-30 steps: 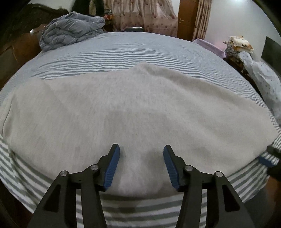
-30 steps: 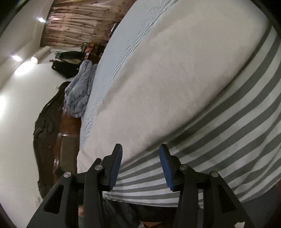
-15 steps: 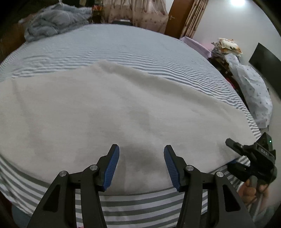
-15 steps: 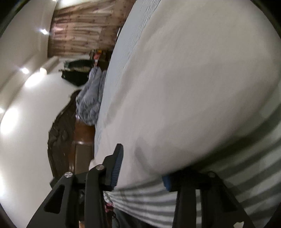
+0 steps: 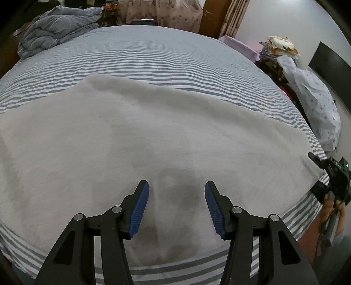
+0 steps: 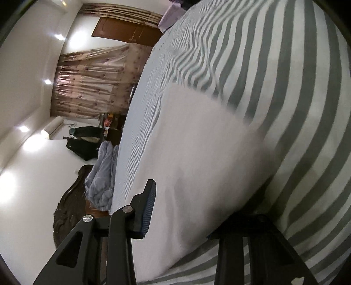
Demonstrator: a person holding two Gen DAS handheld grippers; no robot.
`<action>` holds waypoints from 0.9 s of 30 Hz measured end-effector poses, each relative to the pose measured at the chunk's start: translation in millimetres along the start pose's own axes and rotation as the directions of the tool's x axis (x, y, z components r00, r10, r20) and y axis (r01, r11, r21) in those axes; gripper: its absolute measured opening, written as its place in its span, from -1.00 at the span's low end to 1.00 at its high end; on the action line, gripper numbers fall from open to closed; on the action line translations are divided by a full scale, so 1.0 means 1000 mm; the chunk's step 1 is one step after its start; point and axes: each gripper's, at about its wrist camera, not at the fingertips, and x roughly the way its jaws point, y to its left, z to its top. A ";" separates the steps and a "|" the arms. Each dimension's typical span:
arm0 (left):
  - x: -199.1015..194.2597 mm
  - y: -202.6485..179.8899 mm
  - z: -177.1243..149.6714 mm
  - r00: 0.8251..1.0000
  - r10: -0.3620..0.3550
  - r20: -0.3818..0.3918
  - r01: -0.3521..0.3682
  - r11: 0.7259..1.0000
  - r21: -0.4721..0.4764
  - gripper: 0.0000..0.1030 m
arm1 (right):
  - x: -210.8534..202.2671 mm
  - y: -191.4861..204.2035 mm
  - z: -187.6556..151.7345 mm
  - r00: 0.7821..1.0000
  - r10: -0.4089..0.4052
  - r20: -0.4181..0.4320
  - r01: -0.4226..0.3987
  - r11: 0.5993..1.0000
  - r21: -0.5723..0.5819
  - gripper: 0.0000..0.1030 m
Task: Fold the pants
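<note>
White fleece pants (image 5: 153, 136) lie flat across the near part of a grey-and-white striped bed sheet (image 5: 153, 50). My left gripper (image 5: 176, 190) hovers open over the pants close to their front edge, with nothing between its fingers. My right gripper (image 5: 318, 161) sits at the pants' right end, held by a hand (image 5: 331, 203). In the right wrist view the right gripper (image 6: 178, 186) is rolled sideways and its jaws are closing. The pants (image 6: 197, 142) pass between them. One finger (image 6: 149, 206) lies on top and the other is hidden under the cloth. A gap still shows.
A crumpled blue-grey duvet (image 5: 52, 26) lies at the far left of the bed by the dark wooden headboard (image 6: 65, 208). A pile of pillows and dotted cloth (image 5: 311, 98) stands beside the bed on the right. Curtains (image 5: 158, 11) and a door are behind.
The left gripper has slid right along the pants, still open. The right gripper swept to the pants' right end, slipped one finger under the cloth, and its jaws narrowed.
</note>
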 end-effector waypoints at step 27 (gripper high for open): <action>-0.003 0.001 0.002 0.999 -0.043 0.031 0.043 0.999 0.011 0.09 | 0.016 0.137 -0.023 0.990 0.061 -0.131 -0.095 0.958 -0.270 -0.77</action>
